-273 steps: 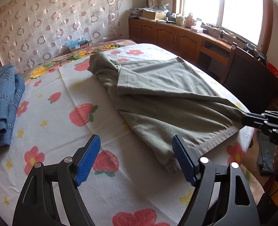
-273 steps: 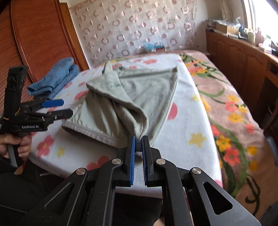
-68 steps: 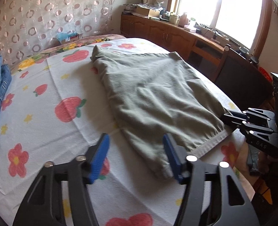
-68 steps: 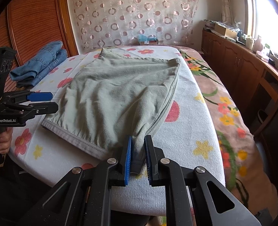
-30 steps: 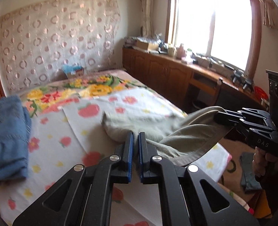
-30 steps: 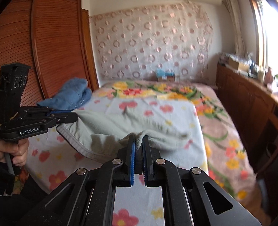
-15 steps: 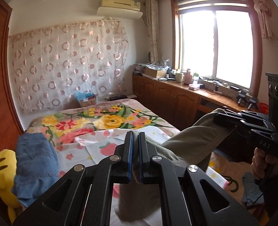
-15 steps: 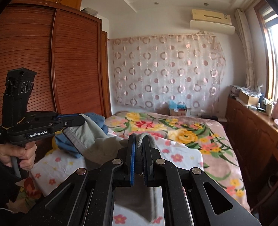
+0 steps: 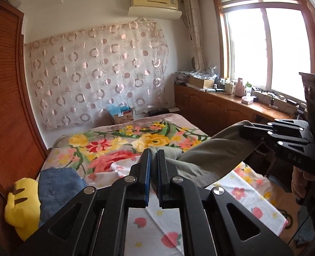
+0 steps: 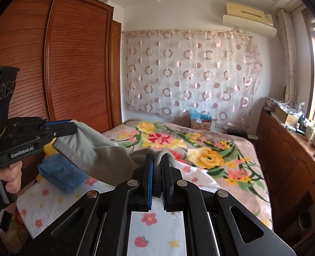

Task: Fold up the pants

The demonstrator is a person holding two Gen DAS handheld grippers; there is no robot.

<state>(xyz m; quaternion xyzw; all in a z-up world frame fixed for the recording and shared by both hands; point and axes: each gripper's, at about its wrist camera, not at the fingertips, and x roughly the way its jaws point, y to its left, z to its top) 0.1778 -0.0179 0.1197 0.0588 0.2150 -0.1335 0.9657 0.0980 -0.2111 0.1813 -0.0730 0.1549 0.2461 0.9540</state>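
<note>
The grey-green pants (image 9: 210,160) hang in the air above the bed, stretched between my two grippers. My left gripper (image 9: 154,155) is shut on one waistband corner; it also shows in the right wrist view (image 10: 72,128), at the left, clamped on the hem. My right gripper (image 10: 157,162) is shut on the other corner; it shows in the left wrist view (image 9: 244,131) at the right. The pants (image 10: 97,155) sag between them, and their lower part is hidden behind my grippers.
The bed has a white strawberry-print sheet (image 9: 163,224) over a floral blanket (image 10: 217,155). Folded blue jeans (image 9: 57,183) and a yellow plush toy (image 9: 21,209) lie at the bed's left side. A wooden wardrobe (image 10: 72,74) stands left, and cabinets (image 9: 217,111) under the window stand right.
Both grippers have risen further with the pants, lifting them higher above the bed. Earlier the pants lay flat on the sheet and my left gripper was open.
</note>
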